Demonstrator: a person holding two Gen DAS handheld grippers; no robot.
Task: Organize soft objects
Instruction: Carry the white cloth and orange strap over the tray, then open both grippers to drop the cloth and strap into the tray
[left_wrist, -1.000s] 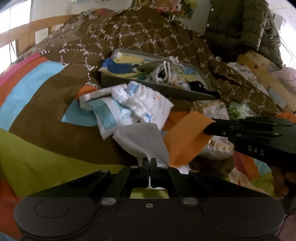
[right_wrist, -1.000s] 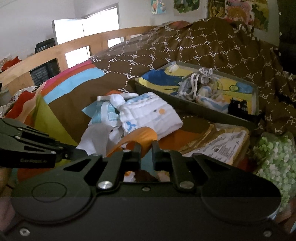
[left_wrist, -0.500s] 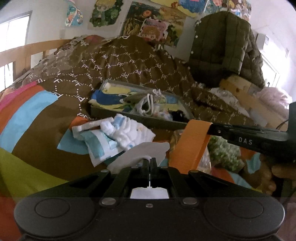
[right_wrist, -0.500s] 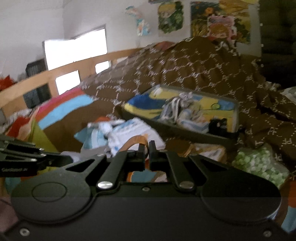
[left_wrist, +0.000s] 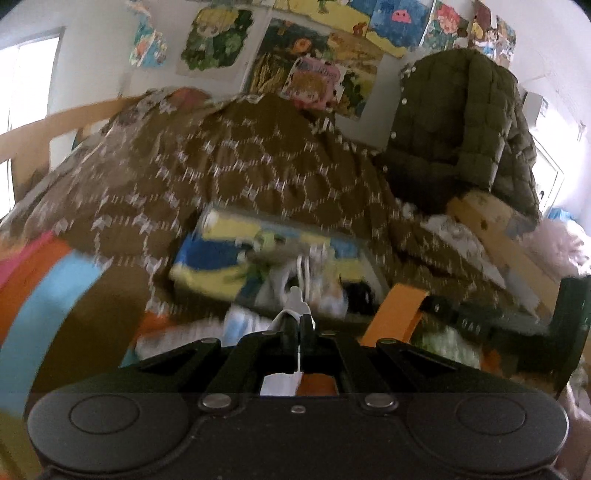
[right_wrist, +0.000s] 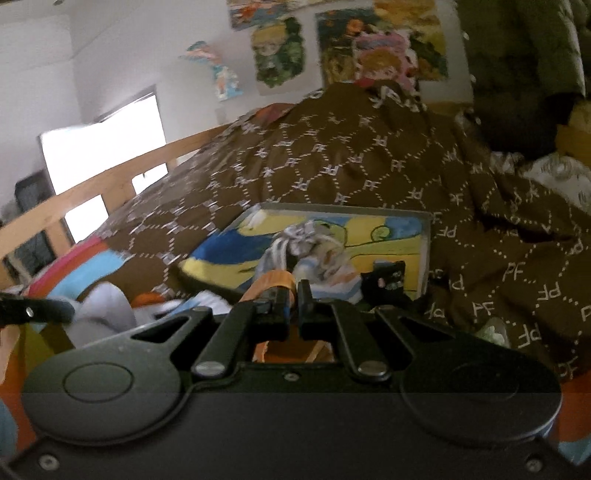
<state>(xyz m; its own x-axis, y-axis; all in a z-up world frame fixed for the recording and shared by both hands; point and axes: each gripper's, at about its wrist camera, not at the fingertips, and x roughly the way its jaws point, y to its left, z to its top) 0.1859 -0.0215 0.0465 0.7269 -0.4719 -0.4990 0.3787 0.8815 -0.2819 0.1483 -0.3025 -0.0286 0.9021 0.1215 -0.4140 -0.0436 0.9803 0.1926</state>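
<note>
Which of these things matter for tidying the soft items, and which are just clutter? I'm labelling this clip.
Job: orange cloth in right gripper; white cloth in left gripper; tray.
Lying about: brown quilt; green jacket; wall pictures.

One tray (right_wrist: 426, 236); two grippers (left_wrist: 298, 321) (right_wrist: 291, 291); one jacket (left_wrist: 461, 122).

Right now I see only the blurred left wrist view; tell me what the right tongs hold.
Observer: The right tongs are shut on an orange cloth strip that loops over their tips.
Operator: Report the tray's contents.
Observer: The tray holds a grey-white fabric bundle in the middle and a small black item at its near right corner.
Operator: Check my left cloth.
Observer: A pale grey cloth hangs from the left tongs, left of the tray.
</note>
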